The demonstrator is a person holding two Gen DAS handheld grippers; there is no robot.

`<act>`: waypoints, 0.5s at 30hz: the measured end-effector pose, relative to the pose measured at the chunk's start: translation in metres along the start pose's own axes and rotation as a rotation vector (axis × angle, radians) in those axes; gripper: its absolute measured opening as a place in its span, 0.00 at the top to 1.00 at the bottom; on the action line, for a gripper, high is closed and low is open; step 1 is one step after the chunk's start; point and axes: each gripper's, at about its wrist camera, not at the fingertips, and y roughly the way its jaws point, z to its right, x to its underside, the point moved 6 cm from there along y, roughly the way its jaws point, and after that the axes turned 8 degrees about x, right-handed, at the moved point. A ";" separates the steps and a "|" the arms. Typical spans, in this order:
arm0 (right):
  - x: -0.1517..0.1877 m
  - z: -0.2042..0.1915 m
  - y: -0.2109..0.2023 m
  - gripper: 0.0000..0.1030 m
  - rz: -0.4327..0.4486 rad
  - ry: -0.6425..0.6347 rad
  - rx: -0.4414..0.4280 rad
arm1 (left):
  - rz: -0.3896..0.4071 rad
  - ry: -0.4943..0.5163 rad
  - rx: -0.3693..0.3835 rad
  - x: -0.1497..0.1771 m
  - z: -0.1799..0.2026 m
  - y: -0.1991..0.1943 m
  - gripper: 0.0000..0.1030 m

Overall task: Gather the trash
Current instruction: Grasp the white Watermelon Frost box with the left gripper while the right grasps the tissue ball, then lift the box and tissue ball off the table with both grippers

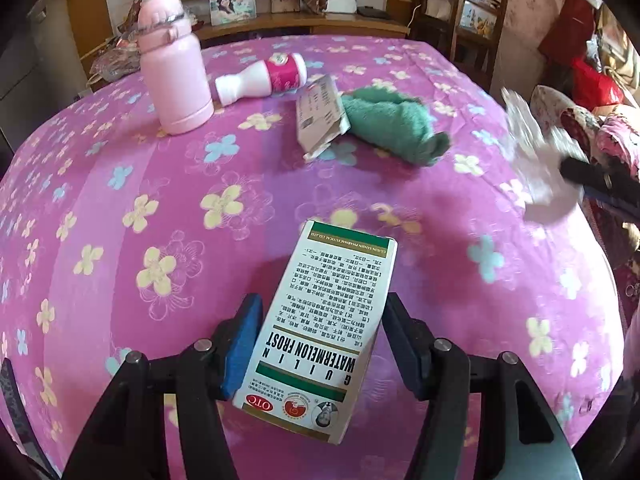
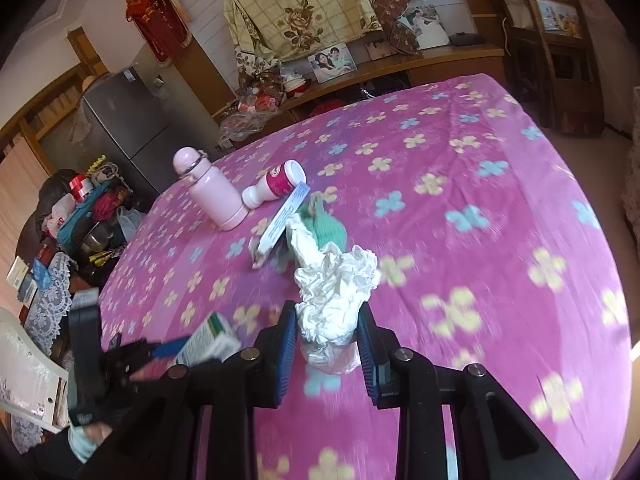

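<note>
My left gripper (image 1: pixel 322 304) is shut on a white and green medicine box (image 1: pixel 320 332), its blue pads on the box's long sides; the box tilts above the pink flowered tablecloth (image 1: pixel 160 200). In the right wrist view that box (image 2: pixel 208 344) shows at the lower left. My right gripper (image 2: pixel 328 344) is shut on a crumpled white tissue (image 2: pixel 336 292), blurred at the right edge of the left wrist view (image 1: pixel 536 160). Farther back lie a flattened carton (image 1: pixel 320 116), a white and pink small bottle (image 1: pixel 264 78) on its side and a green cloth (image 1: pixel 392 124).
A pink flask (image 1: pixel 174 68) stands upright at the back left of the table. Behind the table is a wooden sideboard (image 2: pixel 440 60) with framed photos. A wooden chair (image 1: pixel 460 20) stands at the far right, and a fridge (image 2: pixel 124 120) and piled clutter (image 2: pixel 80 208) are at the left.
</note>
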 end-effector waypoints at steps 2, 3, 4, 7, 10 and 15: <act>0.010 0.005 -0.013 0.69 0.006 0.019 -0.014 | 0.008 0.011 0.009 0.000 0.011 -0.005 0.39; 0.015 0.007 -0.020 0.69 0.009 0.026 -0.018 | 0.011 0.017 0.014 0.000 0.016 -0.008 0.39; 0.018 0.008 -0.025 0.69 0.011 0.027 -0.016 | 0.014 0.026 0.020 0.000 0.022 -0.010 0.39; 0.031 0.016 -0.042 0.69 0.023 0.044 -0.007 | 0.027 0.057 0.033 0.002 0.043 -0.016 0.39; 0.042 0.028 -0.057 0.69 0.032 0.069 0.001 | 0.032 0.085 0.056 0.003 0.066 -0.020 0.39; 0.053 0.052 -0.086 0.69 0.062 0.102 0.036 | 0.040 0.126 0.091 0.002 0.102 -0.025 0.39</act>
